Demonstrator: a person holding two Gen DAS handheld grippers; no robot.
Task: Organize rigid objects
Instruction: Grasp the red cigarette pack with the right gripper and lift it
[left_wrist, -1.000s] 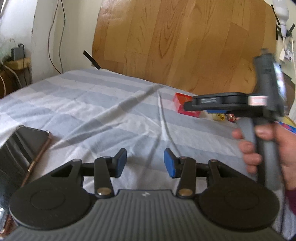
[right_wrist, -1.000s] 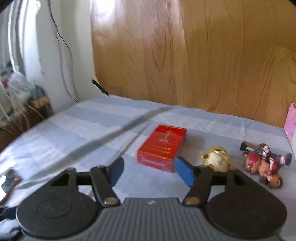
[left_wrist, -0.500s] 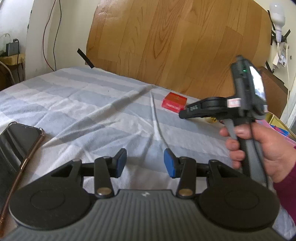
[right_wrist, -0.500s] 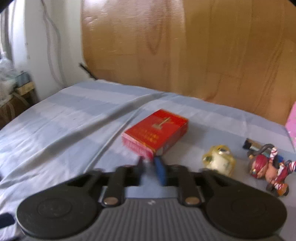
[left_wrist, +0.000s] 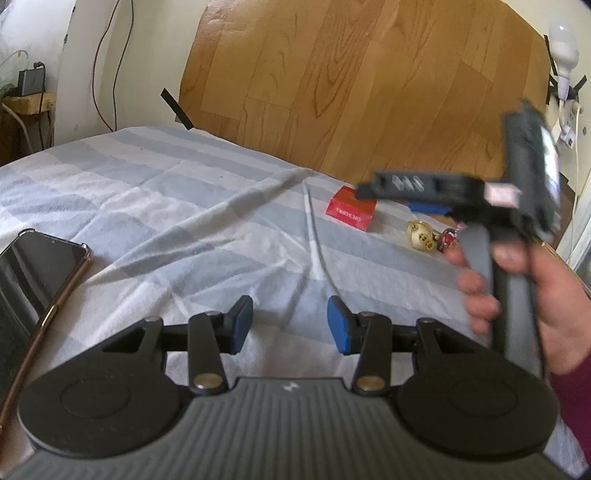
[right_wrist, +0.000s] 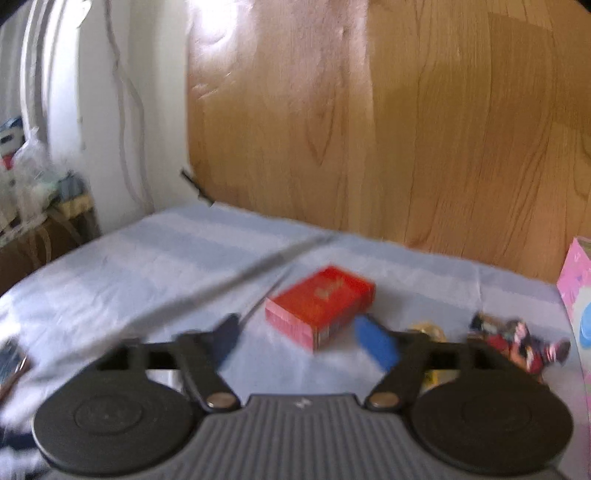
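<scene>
A red box (right_wrist: 319, 305) lies on the striped bedsheet, seen farther off in the left wrist view as the red box (left_wrist: 351, 212). Right of it sit a small yellow figurine (left_wrist: 419, 236) and a red toy figure (right_wrist: 517, 341). My right gripper (right_wrist: 304, 339) hovers just short of the red box, its jaws opening, nothing between them. In the left wrist view the right gripper (left_wrist: 424, 192) appears from the side, held by a hand (left_wrist: 517, 291). My left gripper (left_wrist: 290, 323) stands partly open over bare sheet, holding nothing.
A phone (left_wrist: 37, 266) lies at the left of the bed. A pink box (right_wrist: 576, 295) stands at the right edge. A wooden headboard (left_wrist: 351, 81) backs the bed, with cables on the white wall (left_wrist: 110, 55) to the left.
The right gripper's jaws went shut half a second ago and stand wide apart now. The right gripper rose slightly. The left gripper stayed in place with the same gap.
</scene>
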